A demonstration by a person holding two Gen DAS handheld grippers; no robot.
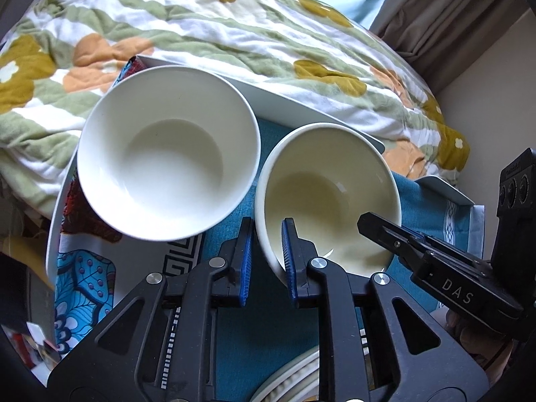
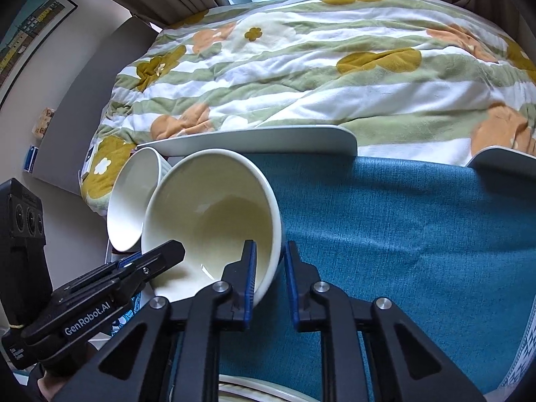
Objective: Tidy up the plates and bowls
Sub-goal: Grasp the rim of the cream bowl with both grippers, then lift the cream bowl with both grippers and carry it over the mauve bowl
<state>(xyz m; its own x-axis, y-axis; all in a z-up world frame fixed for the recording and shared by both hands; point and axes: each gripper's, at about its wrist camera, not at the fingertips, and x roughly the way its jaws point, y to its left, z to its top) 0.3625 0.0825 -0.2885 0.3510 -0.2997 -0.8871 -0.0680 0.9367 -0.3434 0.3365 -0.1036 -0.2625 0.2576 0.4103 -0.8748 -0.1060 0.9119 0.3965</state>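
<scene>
Cream bowl [image 1: 326, 197] | we straddle its rim, left gripper [image 1: 267, 254] and right gripper [image 2: 270, 274] both narrowly apart | white bowl [image 1: 167, 154] touching at 10 o'clock

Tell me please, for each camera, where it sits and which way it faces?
Left wrist: sits on the left tool, facing forward and down at two bowls; its fingers straddle the cream bowl rim; the right tool enters from the right.
Right wrist: sits on the right tool, straddling the same bowl's opposite rim; the left tool shows at left.
Shared: cream bowl, white bowl, blue cloth, blanket.
</scene>
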